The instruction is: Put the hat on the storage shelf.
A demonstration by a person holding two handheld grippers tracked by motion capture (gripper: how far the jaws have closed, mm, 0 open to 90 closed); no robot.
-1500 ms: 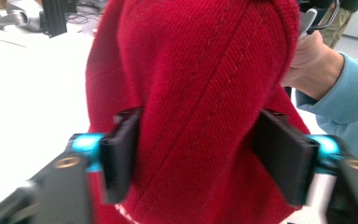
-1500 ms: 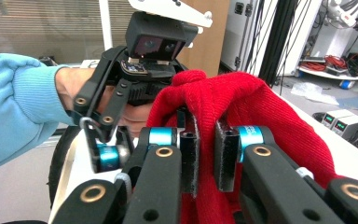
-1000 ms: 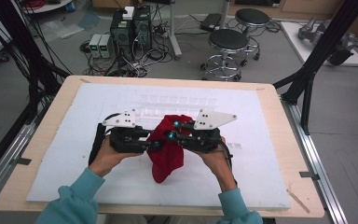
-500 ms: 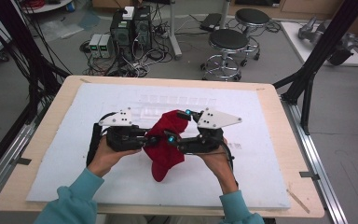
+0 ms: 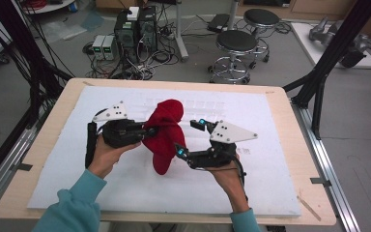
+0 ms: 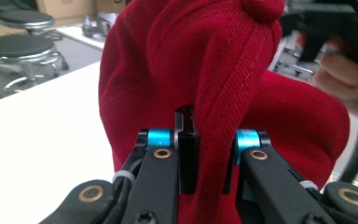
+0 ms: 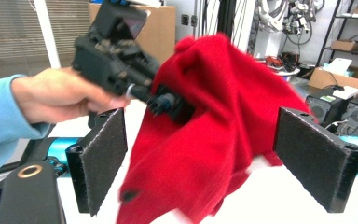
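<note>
White padded sheet point(image 5: 280, 183) covers a pale wooden table point(image 5: 43, 145); behind the table, grey floor with two round black stools point(image 5: 236, 43) and a cluster of computer boxes point(image 5: 135, 29) with tangled cables.

Object in hand: red knit cloth point(image 5: 166, 133), bunched, roughly mid-table between the two grippers. High view: rounded lump at the far end, narrowing towards the near end, whose tip rests on or just over the sheet. It hangs in loose folds; the fabric looks soft and thick. Left gripper view: fine herringbone-like weave with a stitched seam line running down one fold; colour an even deep red. Right gripper view: the cloth drapes from an upper rounded knob down into a broad flap, edges slightly blurred; a small dark spot near its lower left edge, nature not determinable.

Left gripper point(image 5: 150, 130): clenched on a fold of the cloth; the left gripper view has the jaws drawn close with a ridge of fabric pinched between them. It carries the cloth's upper part off the sheet.

Right gripper point(image 5: 188, 137): released, jaws have just been opening and now stand wide apart. The cloth lies in the gap between the pads point(image 7: 103, 156), touching neither as far as can be seen.

Both hands wear light blue sleeves point(image 5: 75, 205)
</note>
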